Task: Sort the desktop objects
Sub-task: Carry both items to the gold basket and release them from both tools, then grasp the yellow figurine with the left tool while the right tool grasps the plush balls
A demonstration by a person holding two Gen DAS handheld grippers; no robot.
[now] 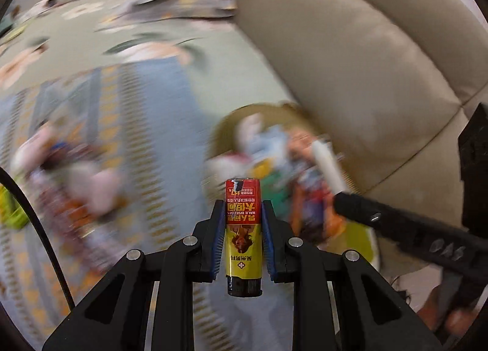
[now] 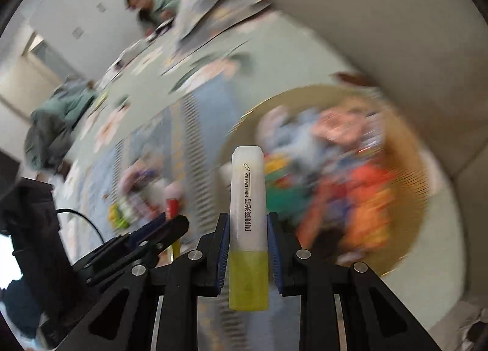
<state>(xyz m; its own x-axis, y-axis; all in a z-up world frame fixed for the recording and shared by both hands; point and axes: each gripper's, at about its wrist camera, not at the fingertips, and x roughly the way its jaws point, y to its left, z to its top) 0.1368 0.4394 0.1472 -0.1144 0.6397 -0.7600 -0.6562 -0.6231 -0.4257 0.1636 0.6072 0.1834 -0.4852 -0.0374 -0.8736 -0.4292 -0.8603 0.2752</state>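
Desktop objects are in both grippers at once, and a round tan basket (image 2: 405,149) of mixed items lies ahead of each.

On the left, the left gripper (image 1: 243,238) is closed on a lighter (image 1: 243,235) with a yellow and red label. Its long axis runs straight out along the fingers, the black valve end back toward the camera and the other end poking past the fingertips. From this wrist view the basket sits ahead and to the right, so this hand has to travel rightward to reach it. Loose, blurred items lie on the patterned tablecloth (image 1: 158,113) to the far left, well apart from the basket.

On the right, the right gripper (image 2: 247,247) clamps a highlighter (image 2: 247,223), also lengthwise between the pads, white cap forward and yellow body back. The basket fills the view just ahead and to its right, so this hand looks the nearer of the two.

Motion blur smears the basket's contents; they seem heaped high, which may leave little flat room for a drop. A beige sofa cushion (image 1: 350,55) rises right behind the basket. The two grippers are near each other, so crowding over the rim is the likeliest snag.
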